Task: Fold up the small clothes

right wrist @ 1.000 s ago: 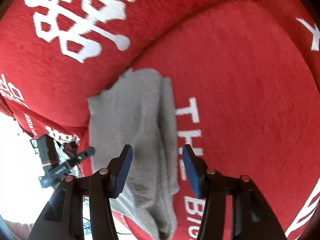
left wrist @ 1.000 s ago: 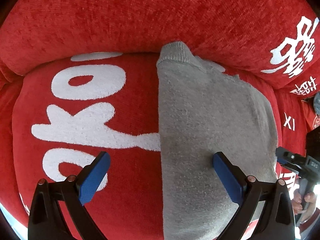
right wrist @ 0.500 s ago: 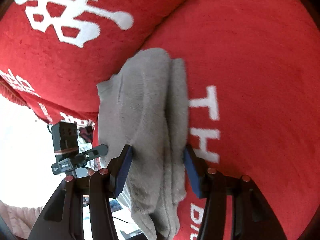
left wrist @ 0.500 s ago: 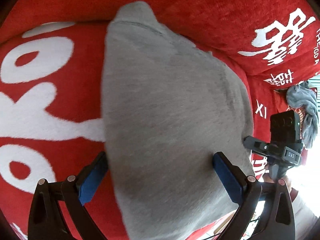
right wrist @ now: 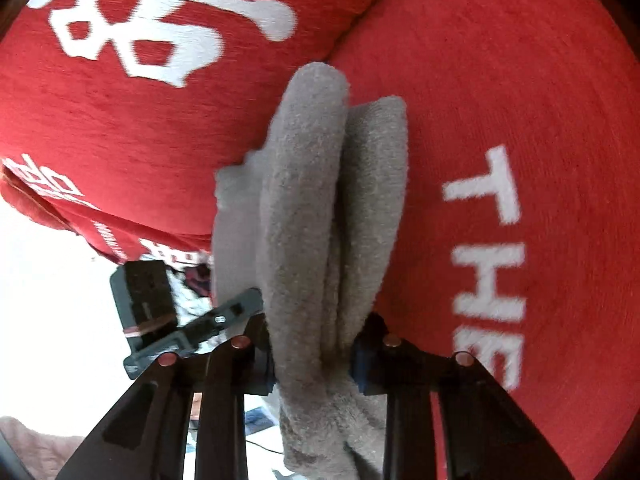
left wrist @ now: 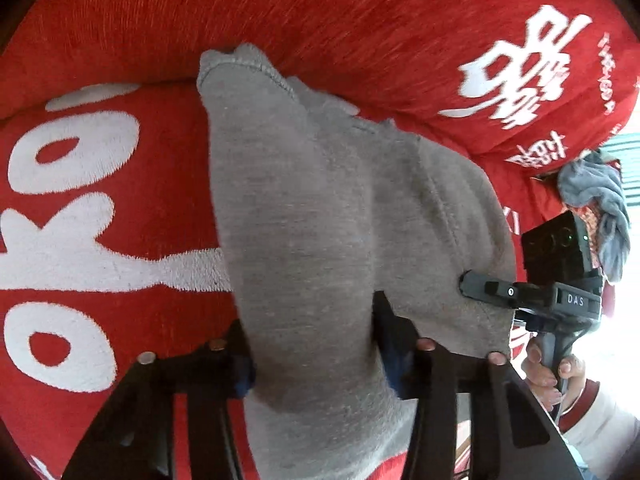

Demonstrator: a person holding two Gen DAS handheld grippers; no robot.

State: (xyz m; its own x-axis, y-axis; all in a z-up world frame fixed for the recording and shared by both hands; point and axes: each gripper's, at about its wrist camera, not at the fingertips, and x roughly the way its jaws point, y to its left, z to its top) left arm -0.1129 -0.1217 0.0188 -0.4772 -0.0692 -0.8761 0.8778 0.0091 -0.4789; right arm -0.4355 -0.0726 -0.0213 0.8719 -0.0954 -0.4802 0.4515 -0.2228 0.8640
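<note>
A grey knit garment [left wrist: 320, 220] lies folded on a red sofa seat, its far end against the backrest. My left gripper [left wrist: 314, 356] is shut on the near edge of the garment, the cloth bunched between the blue pads. My right gripper [right wrist: 314, 356] is shut on the other near part of the same garment [right wrist: 316, 208], which shows as several stacked layers. The right gripper also shows in the left wrist view [left wrist: 556, 280], at the garment's right edge. The left gripper also shows in the right wrist view [right wrist: 180, 320], at the left.
The red sofa seat [left wrist: 100, 220] carries large white lettering, as does the backrest [left wrist: 360, 20]. A grey-blue cloth [left wrist: 596, 208] lies bunched at the far right of the sofa. The seat's right side [right wrist: 520, 120] is bare red fabric with white letters.
Both grippers moved onto the garment's near edge and closed on it. The cloth now bunches between each pair of pads.
</note>
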